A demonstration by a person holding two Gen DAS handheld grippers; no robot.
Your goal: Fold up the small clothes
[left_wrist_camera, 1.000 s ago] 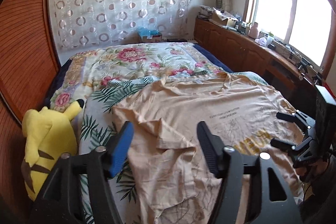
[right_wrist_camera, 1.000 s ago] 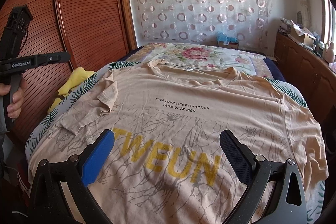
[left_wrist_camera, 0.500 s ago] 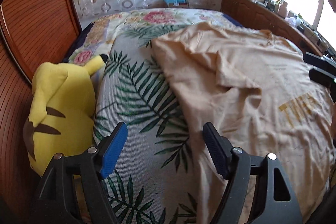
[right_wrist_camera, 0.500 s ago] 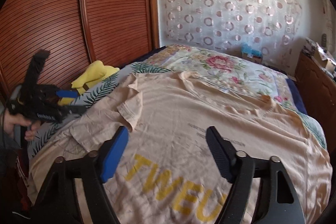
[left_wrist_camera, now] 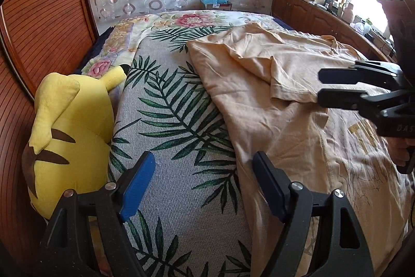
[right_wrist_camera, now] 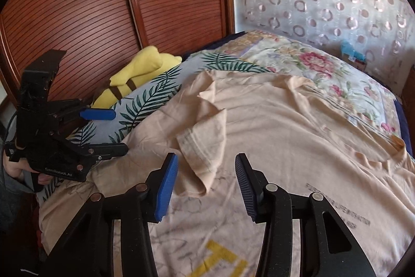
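A peach T-shirt (left_wrist_camera: 290, 121) with yellow letters lies spread face up on the bed; it also shows in the right wrist view (right_wrist_camera: 285, 126). Its left sleeve (right_wrist_camera: 205, 147) is folded in over the body. My left gripper (left_wrist_camera: 203, 183) is open and empty above the leaf-print bedspread, beside the shirt's left edge. My right gripper (right_wrist_camera: 206, 181) is open, its jaws on either side of the folded sleeve's hem, apart from the cloth. The right gripper also shows in the left wrist view (left_wrist_camera: 321, 86) by the sleeve's edge. The left gripper shows in the right wrist view (right_wrist_camera: 114, 129).
A yellow plush toy (left_wrist_camera: 64, 126) lies at the bed's left side against the wooden wardrobe doors (right_wrist_camera: 103, 4). A floral quilt (left_wrist_camera: 186, 20) covers the far end of the bed. A wooden cabinet (left_wrist_camera: 311, 14) with clutter runs under the window.
Both grippers swung left. The left one moved off the shirt to over the bare bedspread. The right one came down to the folded left sleeve and narrowed its jaws.
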